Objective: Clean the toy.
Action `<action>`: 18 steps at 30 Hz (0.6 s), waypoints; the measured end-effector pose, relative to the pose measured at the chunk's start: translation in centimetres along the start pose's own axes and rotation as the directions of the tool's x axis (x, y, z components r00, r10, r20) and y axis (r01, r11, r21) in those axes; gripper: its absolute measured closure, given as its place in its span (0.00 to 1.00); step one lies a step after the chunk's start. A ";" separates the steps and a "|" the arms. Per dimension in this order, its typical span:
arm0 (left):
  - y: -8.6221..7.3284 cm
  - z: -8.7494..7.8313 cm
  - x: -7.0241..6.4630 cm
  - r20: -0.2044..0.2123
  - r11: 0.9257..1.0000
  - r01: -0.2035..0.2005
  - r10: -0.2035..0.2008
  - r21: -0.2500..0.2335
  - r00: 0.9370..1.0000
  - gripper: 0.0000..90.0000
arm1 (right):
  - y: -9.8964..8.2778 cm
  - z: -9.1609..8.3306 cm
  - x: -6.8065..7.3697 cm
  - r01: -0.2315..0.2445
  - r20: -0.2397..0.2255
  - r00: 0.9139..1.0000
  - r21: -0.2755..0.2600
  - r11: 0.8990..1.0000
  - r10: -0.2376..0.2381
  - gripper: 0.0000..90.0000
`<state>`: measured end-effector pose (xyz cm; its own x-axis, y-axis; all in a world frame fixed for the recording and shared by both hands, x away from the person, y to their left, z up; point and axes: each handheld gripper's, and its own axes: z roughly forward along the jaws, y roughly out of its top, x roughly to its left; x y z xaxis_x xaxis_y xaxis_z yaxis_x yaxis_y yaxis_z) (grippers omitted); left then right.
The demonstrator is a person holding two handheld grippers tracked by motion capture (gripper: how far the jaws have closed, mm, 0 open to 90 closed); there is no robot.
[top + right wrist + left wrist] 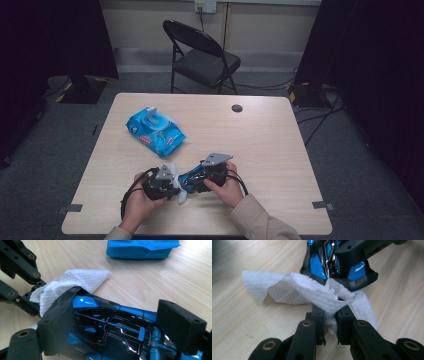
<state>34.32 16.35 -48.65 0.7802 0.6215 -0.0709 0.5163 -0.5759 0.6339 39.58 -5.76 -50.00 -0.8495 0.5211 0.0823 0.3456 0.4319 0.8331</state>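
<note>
Left gripper (329, 322) is pinching the wipe (312, 292), right gripper (120, 335) clamping the car (112, 325); wipe's looking ready to slip while rubbing.

Toy car (117, 330) front cut off by frame edge; wipe pack (155, 131) print too small, perhaps unreadable.

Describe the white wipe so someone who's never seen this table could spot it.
On the wooden table, look at the near edge where both hands meet. The white wipe is pinched in the left claw, pressed against a blue-and-black toy car: the only crumpled, dimpled white sheet.
</note>
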 end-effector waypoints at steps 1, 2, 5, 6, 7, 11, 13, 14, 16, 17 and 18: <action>0.0 0.0 -0.1 0.003 1.000 0.007 -0.007 0.001 1.000 0.89 | 0.0 0.0 0.0 0.000 0.000 1.000 0.000 1.000 0.000 0.16; -0.1 0.0 -0.2 0.009 1.000 0.012 -0.012 -0.002 1.000 0.89 | 0.0 0.0 0.0 0.000 0.000 1.000 -0.002 1.000 0.000 0.16; -0.2 0.0 -0.4 0.022 1.000 0.024 -0.024 -0.006 0.999 0.89 | 0.0 0.0 0.0 0.000 0.001 1.000 -0.003 1.000 0.000 0.16; -0.2 -0.1 -0.5 0.030 1.000 0.029 -0.029 -0.005 0.999 0.89 | 0.0 0.0 0.0 0.001 0.001 1.000 -0.004 1.000 -0.001 0.16; -0.2 -0.1 -0.5 0.030 1.000 0.029 -0.029 -0.005 0.999 0.89 | 0.0 0.0 0.0 0.001 0.001 1.000 -0.004 1.000 -0.001 0.16; -0.1 0.1 -1.4 0.059 1.000 0.024 -0.024 -0.007 0.998 0.89 | 0.0 0.0 0.0 -0.001 0.001 1.000 -0.004 1.000 0.001 0.16; 0.0 0.3 -1.7 0.064 1.000 0.018 -0.018 -0.009 0.998 0.89 | -0.1 0.0 0.0 -0.001 0.002 1.000 -0.005 1.000 0.001 0.16; 0.0 0.3 -1.8 0.069 1.000 0.018 -0.018 -0.007 0.997 0.89 | -0.1 0.0 0.0 -0.001 0.002 1.000 -0.006 1.000 0.001 0.16; 0.0 0.4 -2.0 0.088 1.000 0.024 -0.023 -0.012 0.996 0.89 | -0.1 0.0 0.0 -0.001 0.002 1.000 -0.007 1.000 0.001 0.16; 0.0 0.4 -2.1 0.092 1.000 0.020 -0.019 -0.012 0.996 0.89 | -0.1 0.0 0.0 -0.001 0.002 1.000 -0.007 1.000 0.001 0.16; 0.1 0.5 -2.3 0.090 1.000 0.013 -0.011 -0.013 0.996 0.89 | -0.1 0.0 0.0 -0.002 0.002 1.000 -0.007 1.000 0.002 0.16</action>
<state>32.75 14.65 -48.82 0.8030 0.5776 -0.1473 0.5214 -0.5608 0.6431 39.51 -5.80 -50.07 -0.8479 0.5236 0.0832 0.3447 0.4253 0.8368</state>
